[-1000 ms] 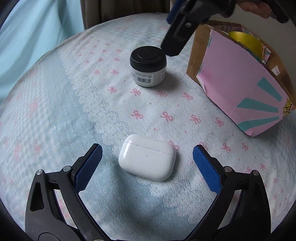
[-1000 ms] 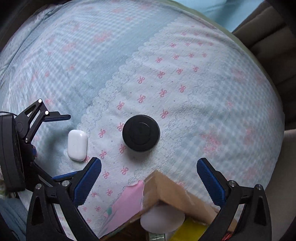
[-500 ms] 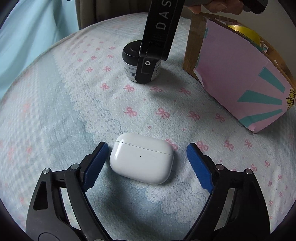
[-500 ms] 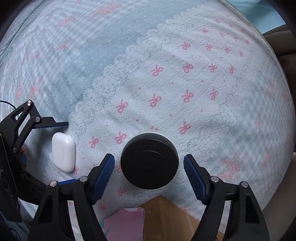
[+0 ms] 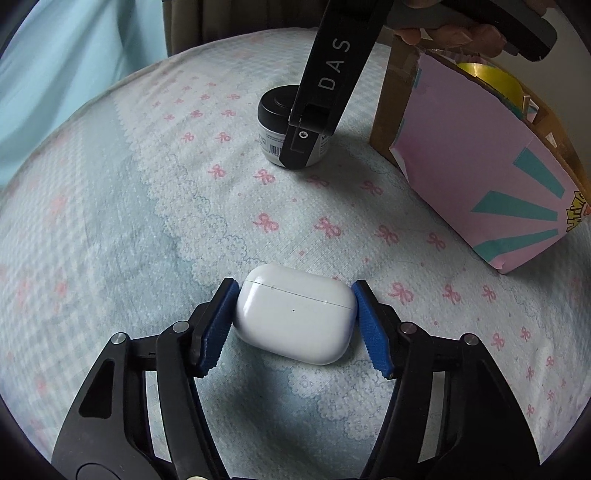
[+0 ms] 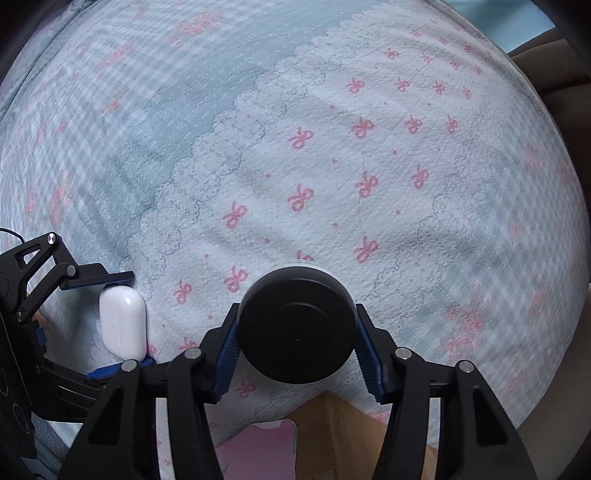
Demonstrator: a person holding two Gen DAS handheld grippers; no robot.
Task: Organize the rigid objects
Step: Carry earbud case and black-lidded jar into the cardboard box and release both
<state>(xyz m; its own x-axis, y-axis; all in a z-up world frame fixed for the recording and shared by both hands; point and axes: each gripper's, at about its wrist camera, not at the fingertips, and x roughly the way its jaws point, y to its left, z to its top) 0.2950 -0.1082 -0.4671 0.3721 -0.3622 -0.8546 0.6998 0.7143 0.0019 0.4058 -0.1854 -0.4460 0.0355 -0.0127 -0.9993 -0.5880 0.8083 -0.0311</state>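
Observation:
A white earbud case (image 5: 295,314) lies on the bow-print bedsheet. My left gripper (image 5: 295,321) is shut on it, both blue pads touching its ends; it also shows in the right wrist view (image 6: 123,323). A white jar with a black lid (image 6: 295,325) stands on the sheet. My right gripper (image 6: 297,339) is shut on the jar, pads against the lid's sides. In the left wrist view the jar (image 5: 275,118) is partly hidden behind the right gripper's black body (image 5: 328,81).
A cardboard box with a pink and teal paper front (image 5: 480,173) stands at the right, a yellow roll (image 5: 491,77) inside it. Its corner shows under the right gripper (image 6: 332,424). A brown curtain (image 5: 221,18) hangs behind the bed.
Both grippers came down and closed: the left onto the earbud case, the right onto the jar. One second ago both stood open and apart from them.

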